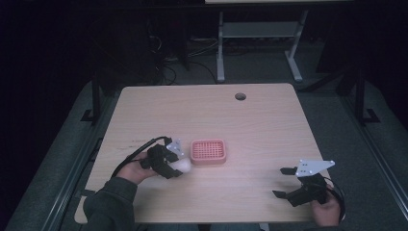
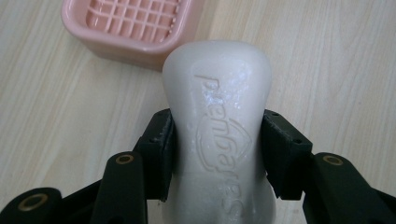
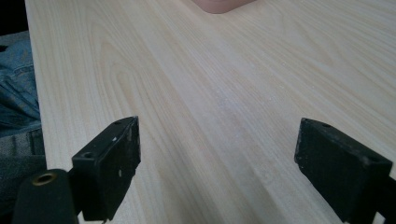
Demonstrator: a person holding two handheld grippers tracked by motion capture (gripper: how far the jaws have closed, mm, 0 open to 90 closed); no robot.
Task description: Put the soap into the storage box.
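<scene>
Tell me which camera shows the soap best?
The left gripper view: the white soap is close up between the jaws, its raised lettering clear. In the high view it is a small white lump beside the pink dish.

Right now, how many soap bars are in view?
1. The soap is clamped in the left gripper, just left of the pink dish. The dish's grid looks bare, so none seems hidden.
</scene>
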